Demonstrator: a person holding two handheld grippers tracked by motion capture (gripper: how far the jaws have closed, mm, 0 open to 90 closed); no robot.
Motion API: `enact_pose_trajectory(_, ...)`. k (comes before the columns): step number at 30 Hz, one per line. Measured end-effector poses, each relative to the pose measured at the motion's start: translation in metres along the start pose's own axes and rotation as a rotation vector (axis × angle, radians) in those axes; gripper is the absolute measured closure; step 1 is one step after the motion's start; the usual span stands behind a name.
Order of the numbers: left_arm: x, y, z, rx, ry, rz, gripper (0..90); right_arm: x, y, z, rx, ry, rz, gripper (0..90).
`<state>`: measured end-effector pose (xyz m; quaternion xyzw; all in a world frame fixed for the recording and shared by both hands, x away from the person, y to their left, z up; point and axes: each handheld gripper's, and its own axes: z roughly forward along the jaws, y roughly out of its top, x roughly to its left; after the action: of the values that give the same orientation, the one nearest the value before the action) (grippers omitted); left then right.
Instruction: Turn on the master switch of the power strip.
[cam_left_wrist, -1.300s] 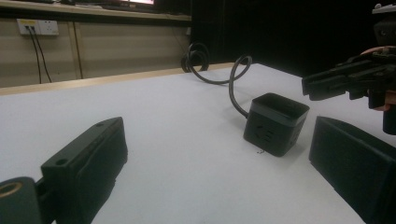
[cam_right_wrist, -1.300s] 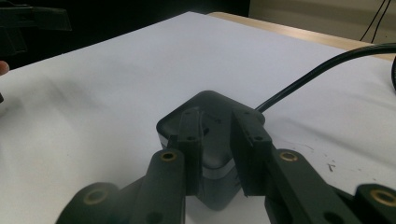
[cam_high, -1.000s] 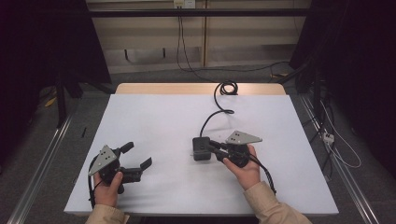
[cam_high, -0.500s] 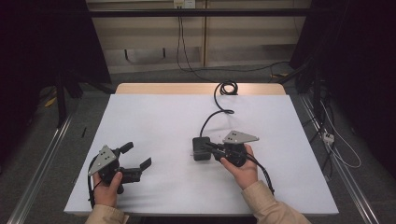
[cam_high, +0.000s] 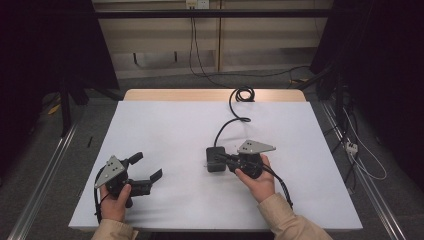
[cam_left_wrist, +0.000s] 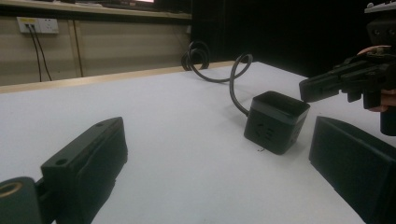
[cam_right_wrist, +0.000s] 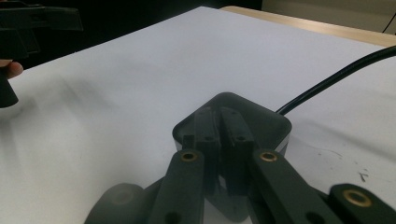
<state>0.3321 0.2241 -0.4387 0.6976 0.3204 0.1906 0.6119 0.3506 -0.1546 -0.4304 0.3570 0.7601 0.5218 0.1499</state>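
Now: right gripper (cam_high: 223, 159) over adapter (cam_high: 215, 159) | left gripper (cam_high: 148, 168) well apart

White-topped table (cam_high: 165, 125), bare wood strip along far edge. On it: black cube-shaped block (cam_high: 216, 159); its black cable (cam_high: 231, 120) coils at far edge

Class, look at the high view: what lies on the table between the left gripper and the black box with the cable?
Nothing: between the left gripper and the black box is bare white table, as the high view shows.

My left gripper (cam_high: 148, 167) rests low with jaws spread wide; my right gripper (cam_high: 223, 159) points left, jaws seemingly pressed together, though that view is blurred.
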Motion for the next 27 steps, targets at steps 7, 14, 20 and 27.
enact_pose_trajectory(7, 0.0002, 0.0, 0.0, -0.001, 0.001, -0.001, 3.9, -0.0005, 0.0004, 0.0005, 0.0, -0.003, 0.001, 88.3)
enact_pose_trajectory(14, 0.0, 0.0, 0.0003, -0.003, -0.001, -0.003, 3.9, -0.0018, 0.0006, 0.0008, -0.008, 0.006, 0.009, 90.0)
enact_pose_trajectory(20, -0.0001, -0.0001, 0.0006, -0.001, -0.002, -0.003, 3.9, -0.0017, 0.0011, 0.0021, -0.009, 0.007, 0.01, 90.0)
enact_pose_trajectory(27, -0.0003, -0.0002, 0.0006, -0.003, -0.003, -0.004, 3.9, -0.0007, 0.0017, 0.0042, -0.004, 0.002, 0.004, 90.0)
